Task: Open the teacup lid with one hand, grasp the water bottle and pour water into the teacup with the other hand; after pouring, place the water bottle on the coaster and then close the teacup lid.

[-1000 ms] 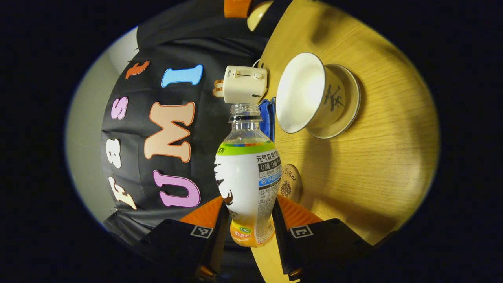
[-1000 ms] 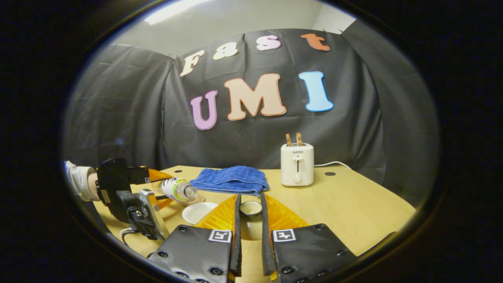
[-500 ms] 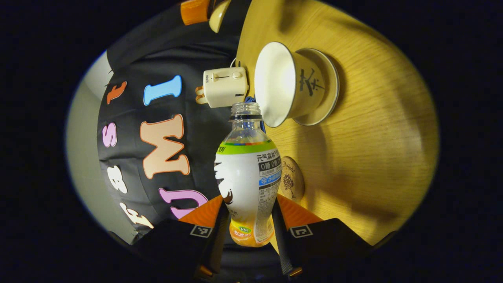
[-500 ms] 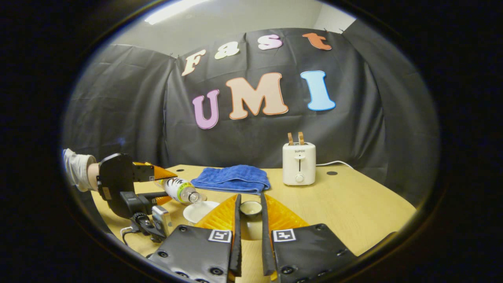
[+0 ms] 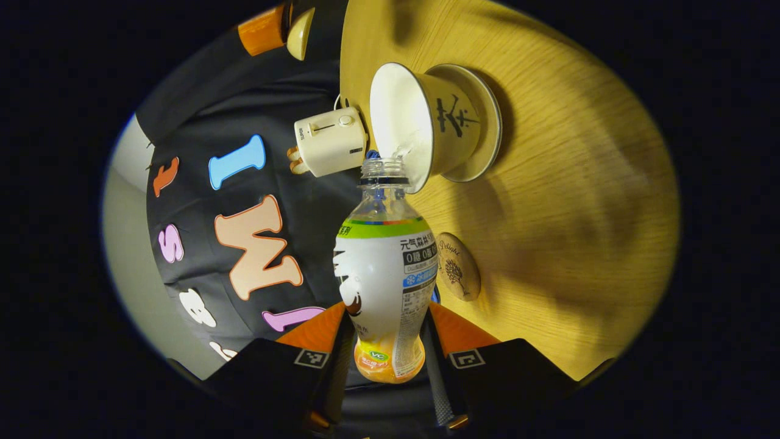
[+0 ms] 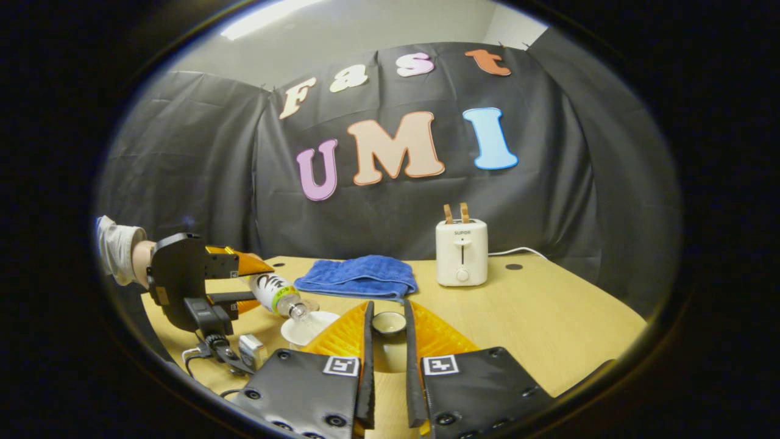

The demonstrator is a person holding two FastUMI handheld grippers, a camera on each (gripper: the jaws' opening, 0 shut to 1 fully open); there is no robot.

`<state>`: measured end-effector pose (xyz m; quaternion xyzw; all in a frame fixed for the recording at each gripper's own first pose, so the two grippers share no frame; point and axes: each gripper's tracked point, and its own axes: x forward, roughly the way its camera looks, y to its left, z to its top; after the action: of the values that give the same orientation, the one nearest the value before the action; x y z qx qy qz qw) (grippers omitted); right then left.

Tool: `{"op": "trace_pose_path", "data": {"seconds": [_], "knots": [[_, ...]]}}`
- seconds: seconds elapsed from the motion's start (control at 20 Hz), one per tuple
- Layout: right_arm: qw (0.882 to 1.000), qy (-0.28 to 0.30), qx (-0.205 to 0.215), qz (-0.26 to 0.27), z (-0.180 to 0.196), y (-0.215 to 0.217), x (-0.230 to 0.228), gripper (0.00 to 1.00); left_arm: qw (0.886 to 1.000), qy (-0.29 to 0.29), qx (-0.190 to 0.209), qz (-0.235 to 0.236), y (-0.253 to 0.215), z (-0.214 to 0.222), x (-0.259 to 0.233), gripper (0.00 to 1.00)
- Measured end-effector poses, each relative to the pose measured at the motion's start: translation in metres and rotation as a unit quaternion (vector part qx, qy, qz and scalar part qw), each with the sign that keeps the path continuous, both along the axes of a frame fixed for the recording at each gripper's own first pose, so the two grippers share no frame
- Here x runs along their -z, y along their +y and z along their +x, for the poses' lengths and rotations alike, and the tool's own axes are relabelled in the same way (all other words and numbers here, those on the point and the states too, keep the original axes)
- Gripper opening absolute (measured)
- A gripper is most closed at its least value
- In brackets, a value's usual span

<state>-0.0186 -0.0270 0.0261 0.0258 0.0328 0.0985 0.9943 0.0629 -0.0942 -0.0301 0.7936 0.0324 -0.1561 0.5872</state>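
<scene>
In the left gripper view my left gripper (image 5: 385,317) is shut on the labelled water bottle (image 5: 384,274), which is tipped over. The bottle's open mouth rests at the rim of the white teacup (image 5: 426,119) on its saucer (image 5: 490,131), and water runs into the cup. A round wooden coaster (image 5: 458,274) lies beside the bottle. In the right gripper view my right gripper (image 6: 388,308) is shut on the small teacup lid (image 6: 389,323), held above the table. To its left are the left gripper (image 6: 259,286), the tilted bottle (image 6: 277,292) and the teacup (image 6: 301,329).
A white toaster (image 6: 461,253) with a cord stands at the back of the wooden table (image 6: 548,317). A folded blue towel (image 6: 359,277) lies behind the teacup. A sleeved hand (image 6: 122,256) holds the left gripper at the table's left edge.
The bottle has tipped further and its mouth has come to the teacup's rim, where water now flows. The right gripper holds the lid almost still.
</scene>
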Motion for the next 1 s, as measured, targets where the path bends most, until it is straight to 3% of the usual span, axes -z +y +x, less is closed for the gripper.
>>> {"op": "trace_pose_path", "data": {"seconds": [1.0], "knots": [[1.0,-0.007,0.006,-0.009,-0.007,-0.003,-0.005,0.22,0.989,-0.056,0.049,0.126,-0.011,0.01,-0.042,0.55]]}}
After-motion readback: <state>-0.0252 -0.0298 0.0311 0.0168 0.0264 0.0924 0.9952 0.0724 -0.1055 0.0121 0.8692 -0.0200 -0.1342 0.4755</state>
